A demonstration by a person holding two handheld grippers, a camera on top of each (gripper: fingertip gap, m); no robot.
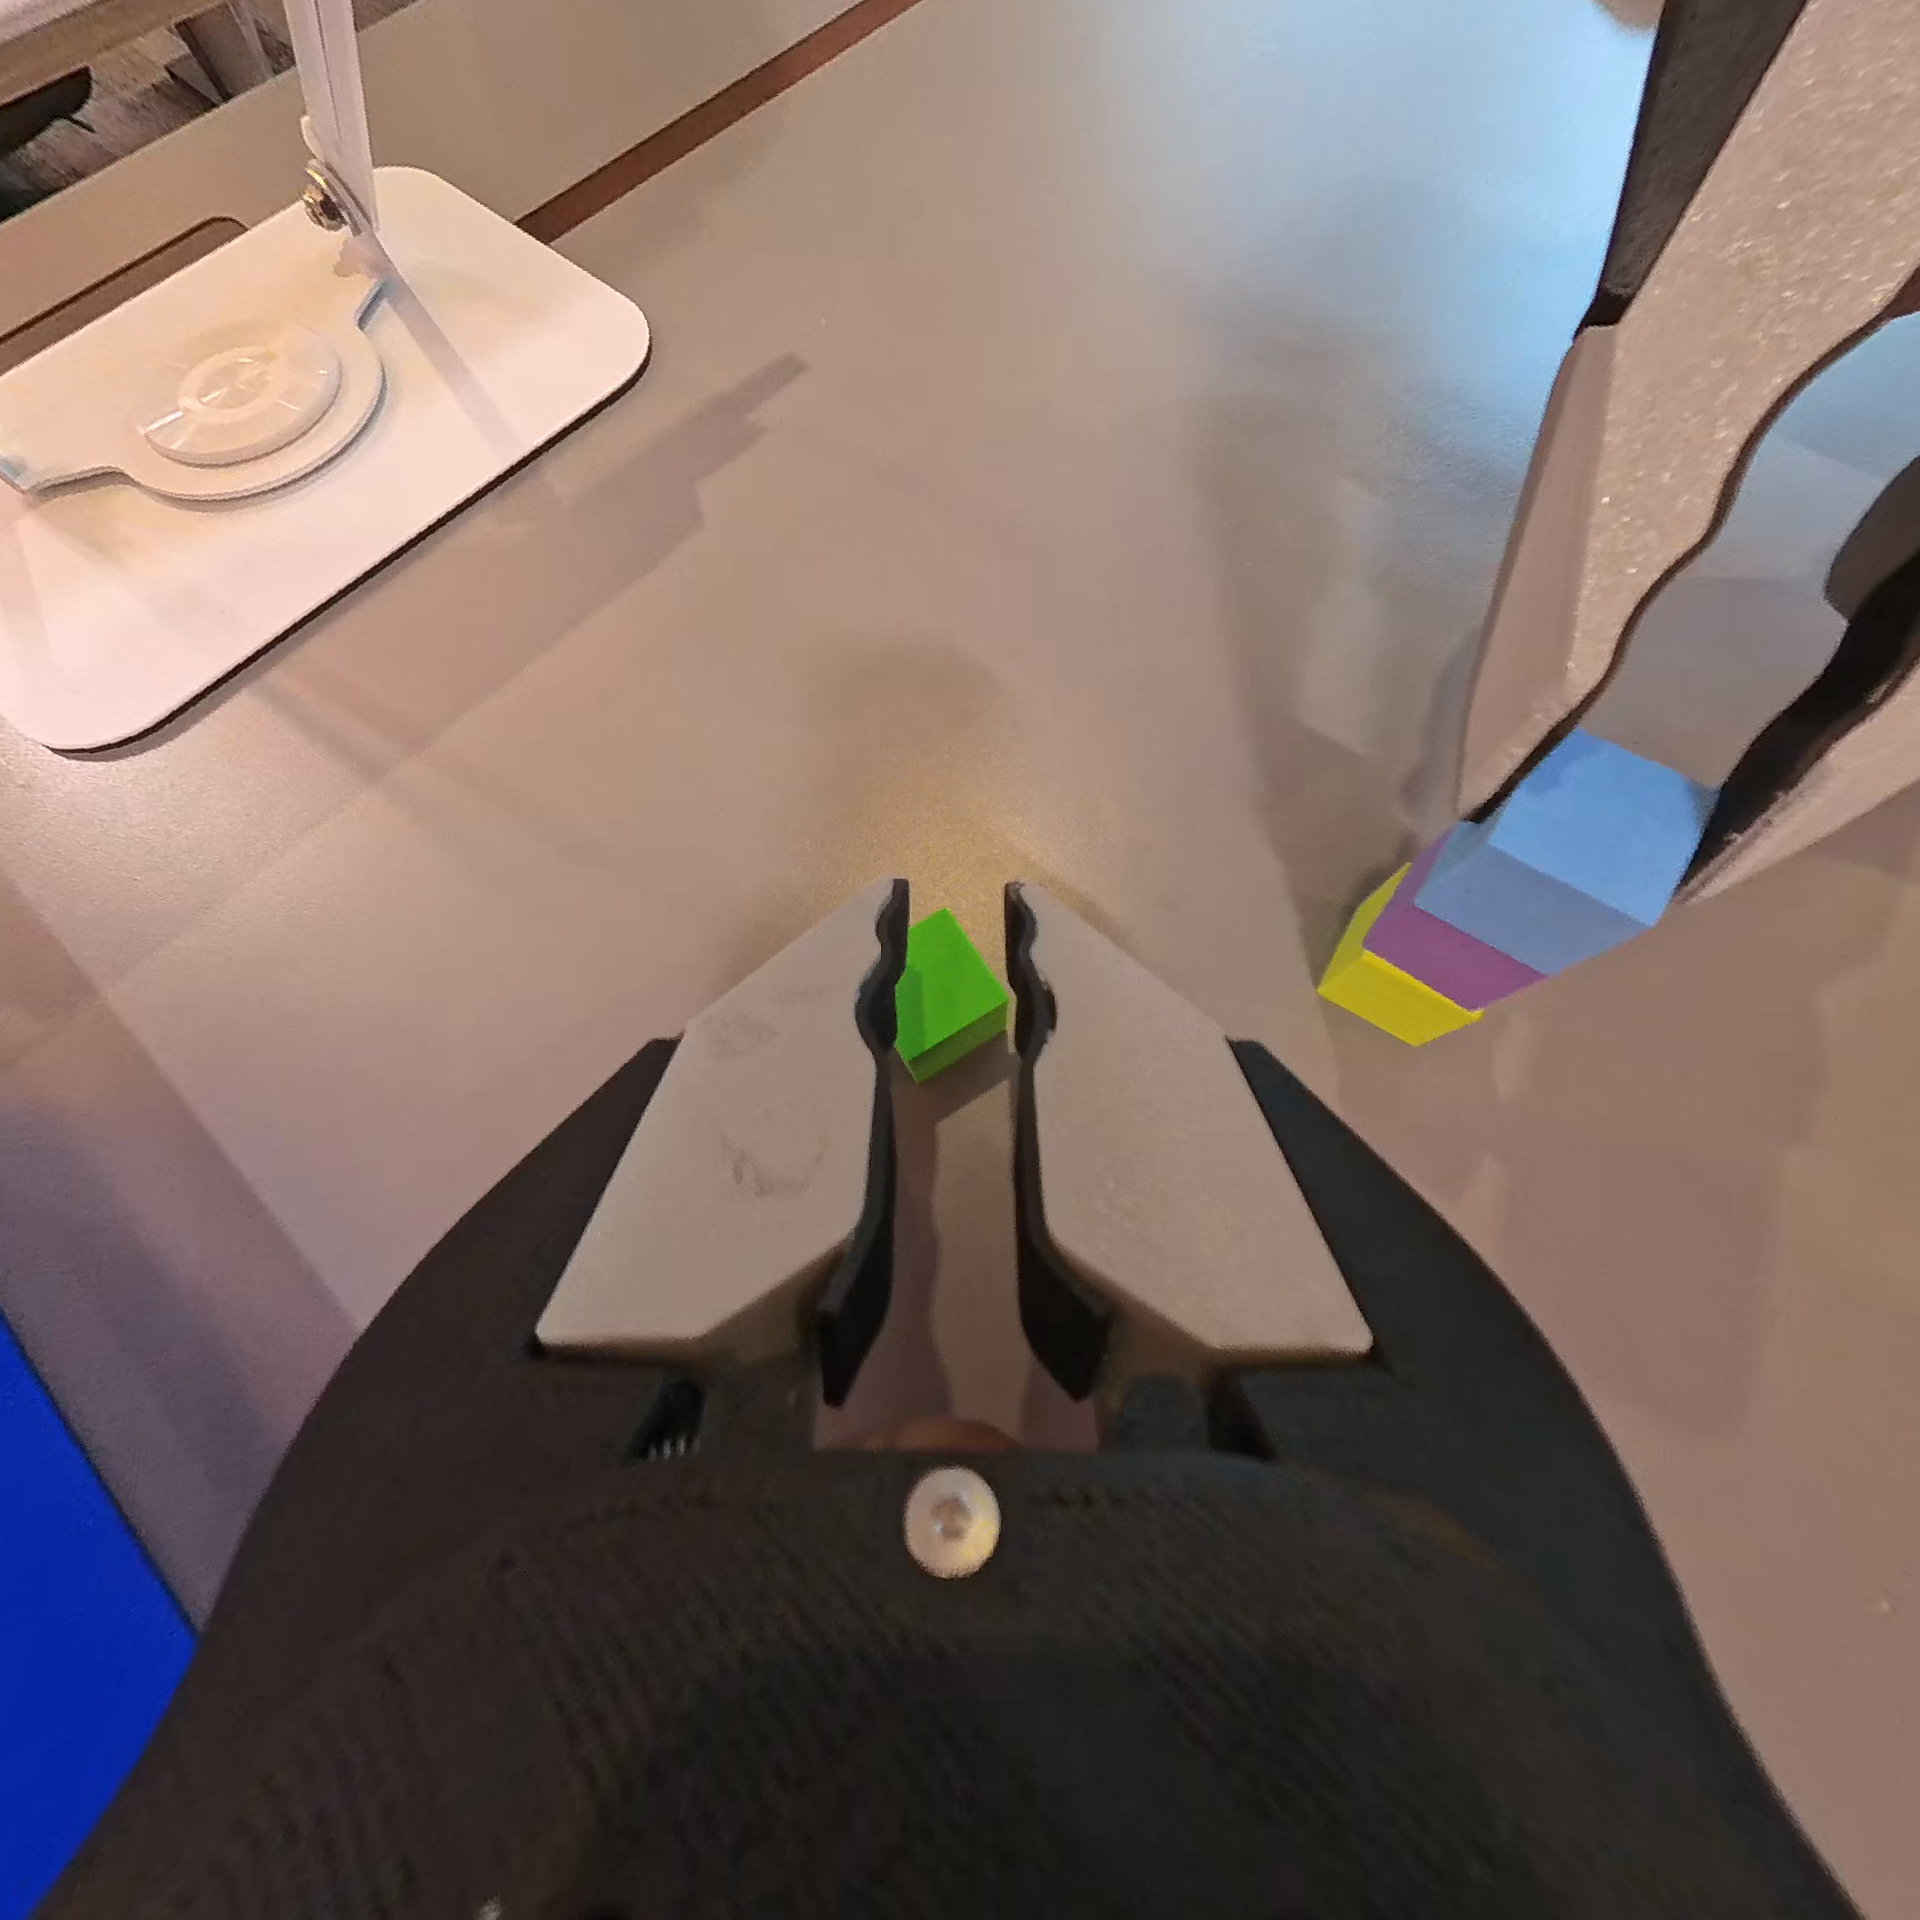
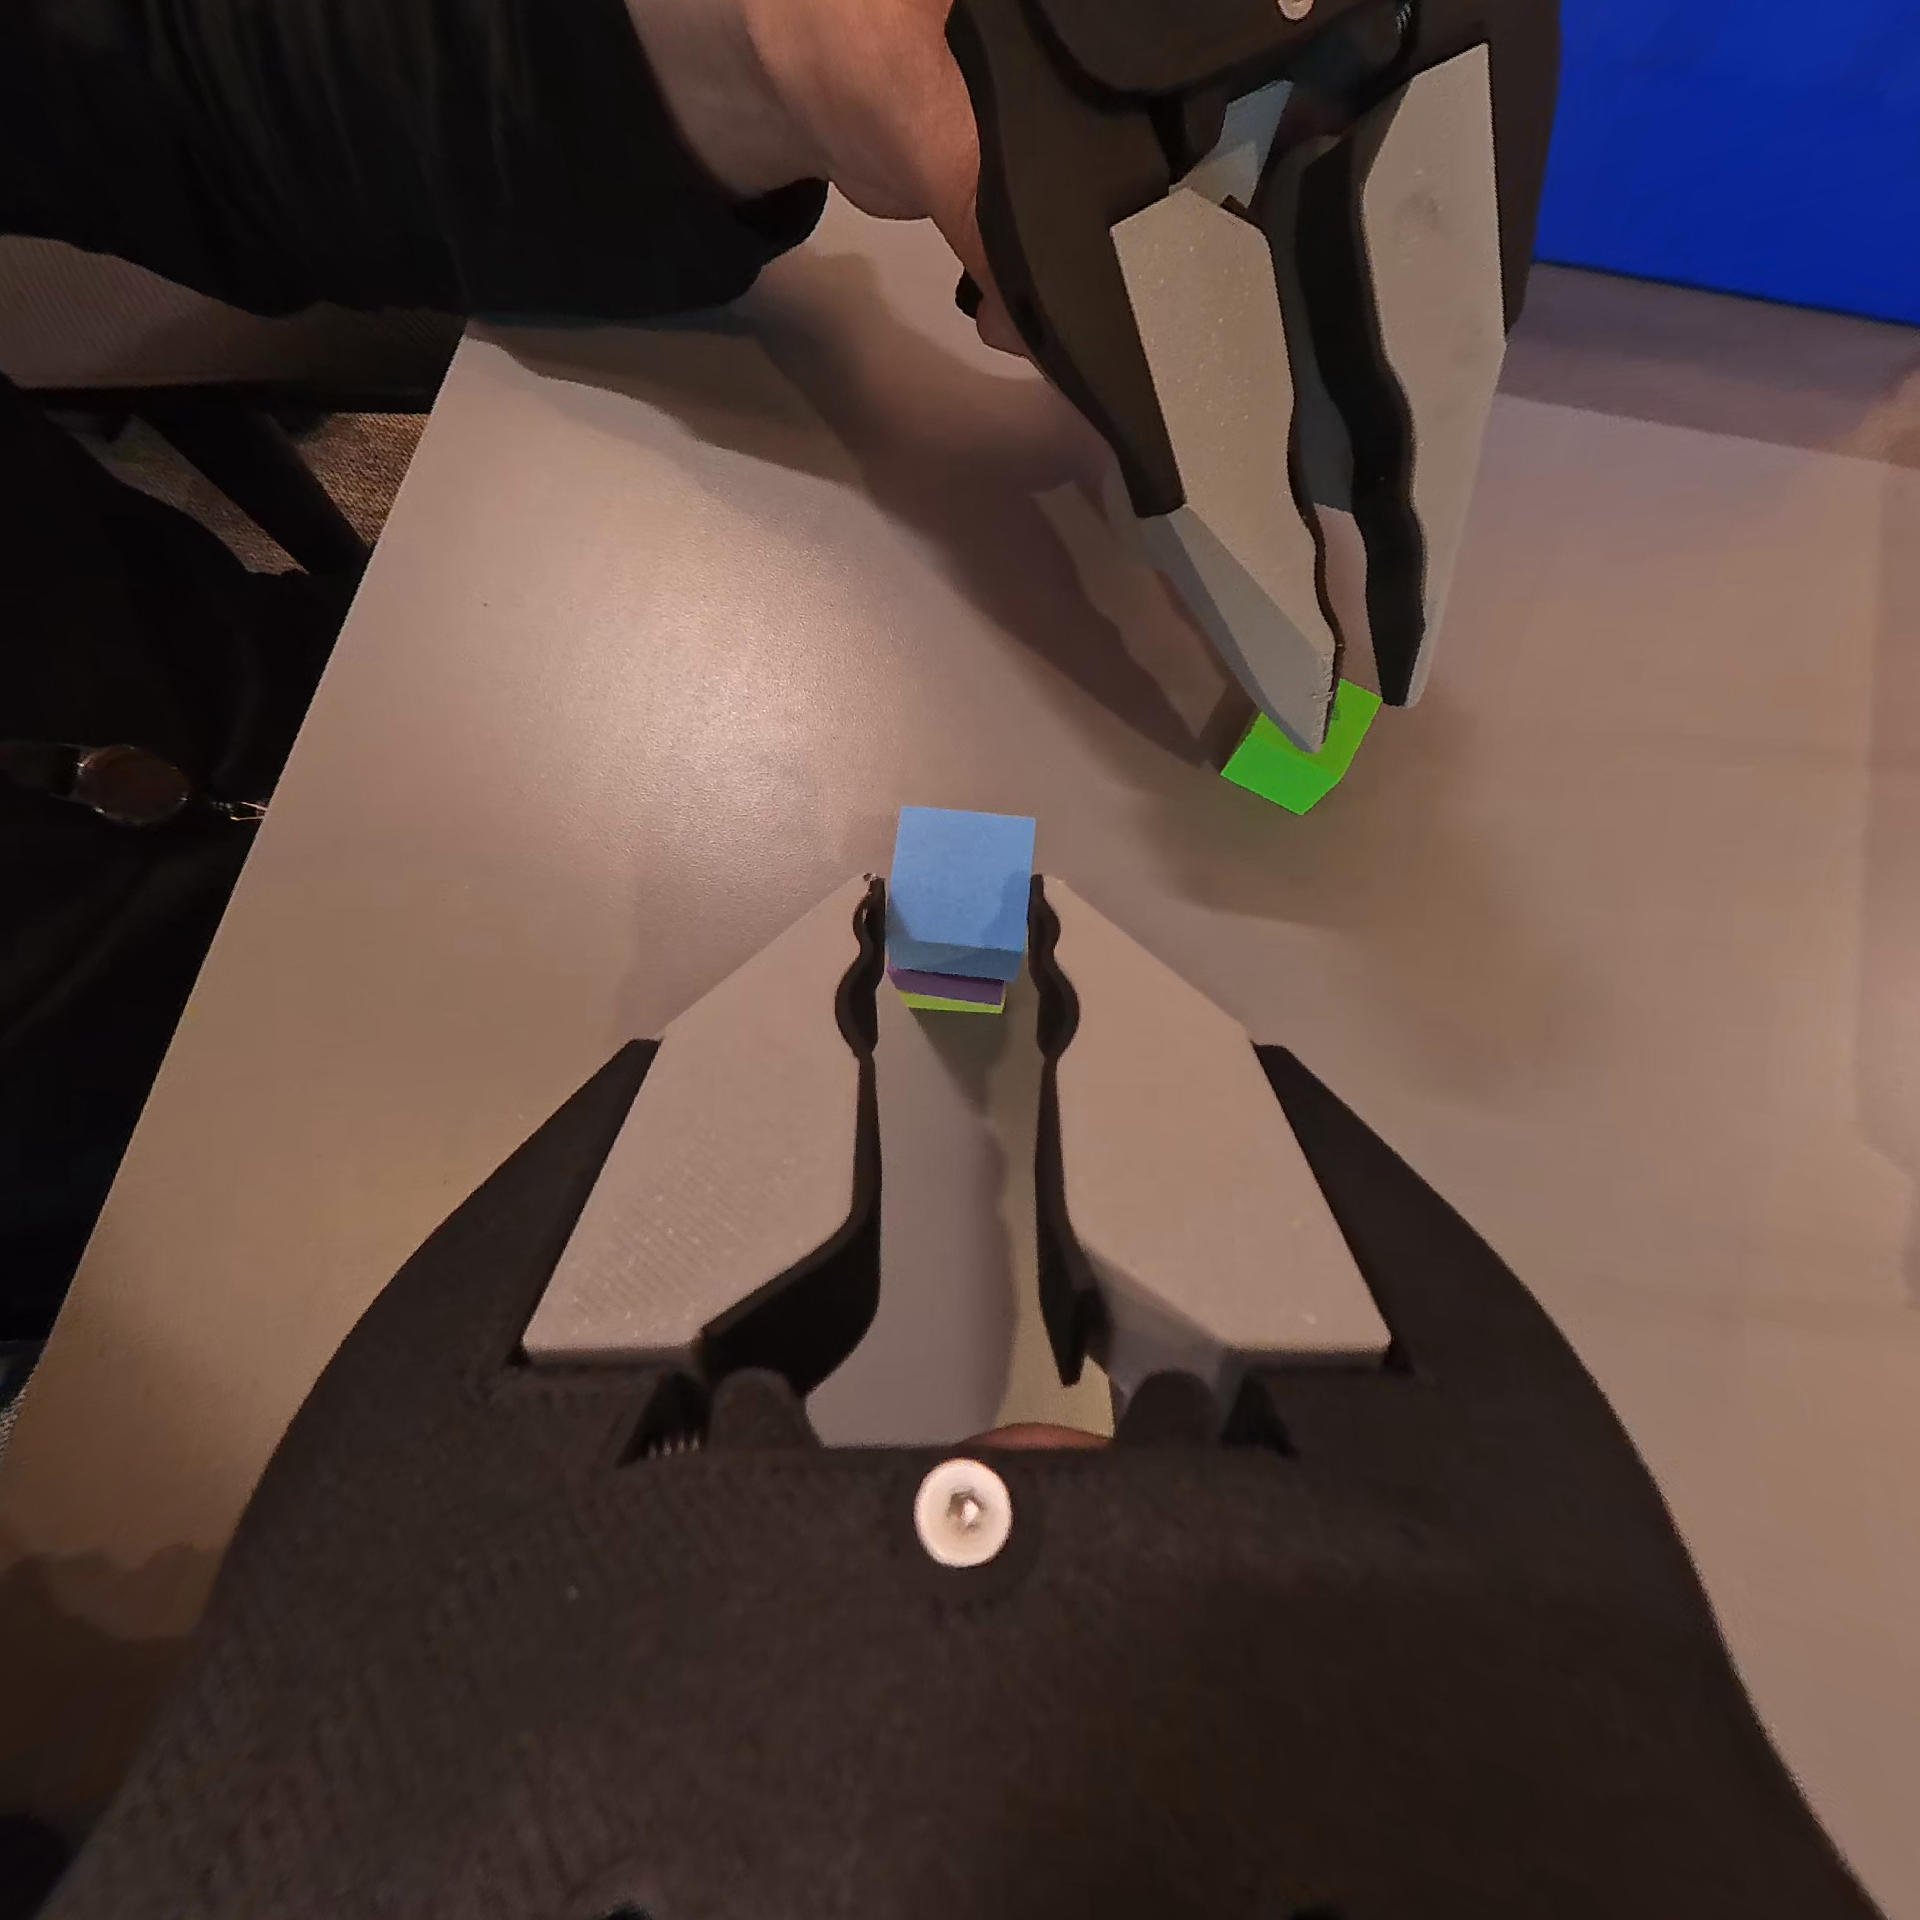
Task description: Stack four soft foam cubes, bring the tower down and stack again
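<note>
The right hand-held gripper (image 2: 956, 904), frame centre, pinches the blue cube (image 2: 961, 883) atop purple and yellow. Upper right, the left hand-held gripper (image 2: 1356, 691) squeezes the green cube (image 2: 1288, 774) on the bench (image 2: 623, 675). Light, squashy foam; grip opposite faces gently.

Grey matte desk (image 1: 1039, 416) with dark seam towards its far edge; white flat-based stand (image 1: 312, 436) at far-left corner; blue panel (image 2: 1725, 135) beside it; warm light pooled mid-desk.
</note>
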